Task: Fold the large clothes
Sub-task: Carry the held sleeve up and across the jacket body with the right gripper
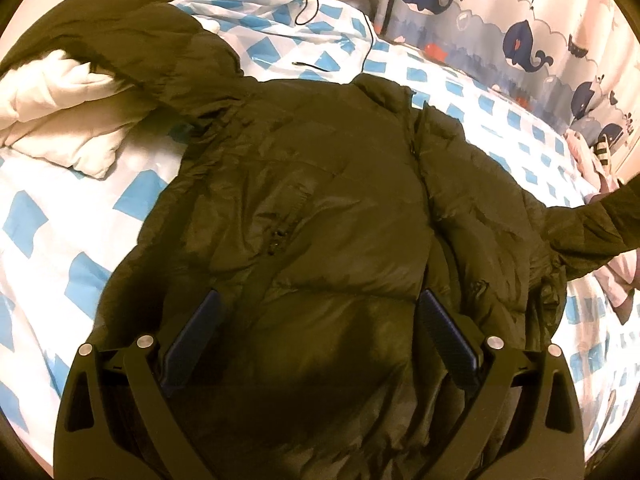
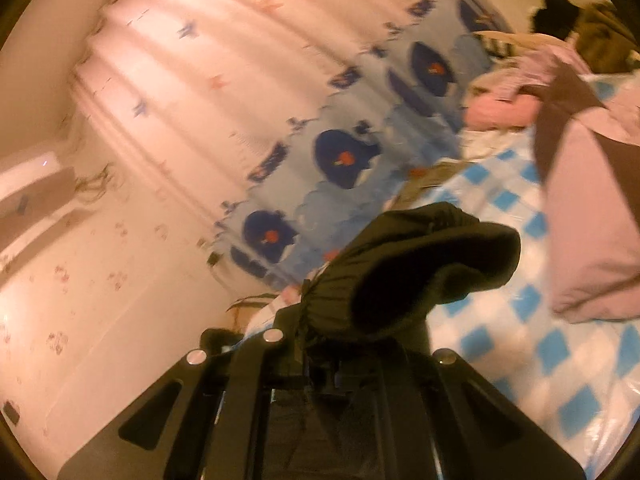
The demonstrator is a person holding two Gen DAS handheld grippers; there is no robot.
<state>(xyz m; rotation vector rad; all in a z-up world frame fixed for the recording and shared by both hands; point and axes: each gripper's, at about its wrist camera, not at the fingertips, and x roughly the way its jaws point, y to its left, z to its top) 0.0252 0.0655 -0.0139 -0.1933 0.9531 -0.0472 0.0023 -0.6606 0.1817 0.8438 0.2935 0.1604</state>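
A bed (image 1: 60,240) with a white sheet checked in blue squares fills the room's middle, and behind it hangs a curtain (image 1: 520,40) printed with dark blue whales and small boats. No writing or brand mark can be read anywhere.

The jacket (image 1: 320,200), a dark olive puffer, lies spread front-up on the bed, collar toward the curtain. A white quilt (image 1: 60,112) sits bunched just beside the jacket's one shoulder, with that sleeve draped over it. A thin black cable (image 1: 316,4) trails on the sheet beyond the collar. Pink bedding (image 1: 624,276) lies past the jacket's other side.

My left gripper (image 1: 320,344) hangs over the jacket's hem, pointing along its body toward the collar. Its two blue-padded fingers (image 1: 192,340) stand wide apart with nothing between them; whether the tips touch the fabric I cannot tell.

My right gripper (image 2: 360,320) is tilted up and rolled sideways, pointing toward the curtain, with the bed running off at a slant. Its fingers are closed tight on the jacket's cuff (image 2: 420,268), which bunches at the pinch and flares open above it, lifted off the sheet. A pink pillow (image 2: 592,220) lies on the bed beyond the cuff. This view is blurred.
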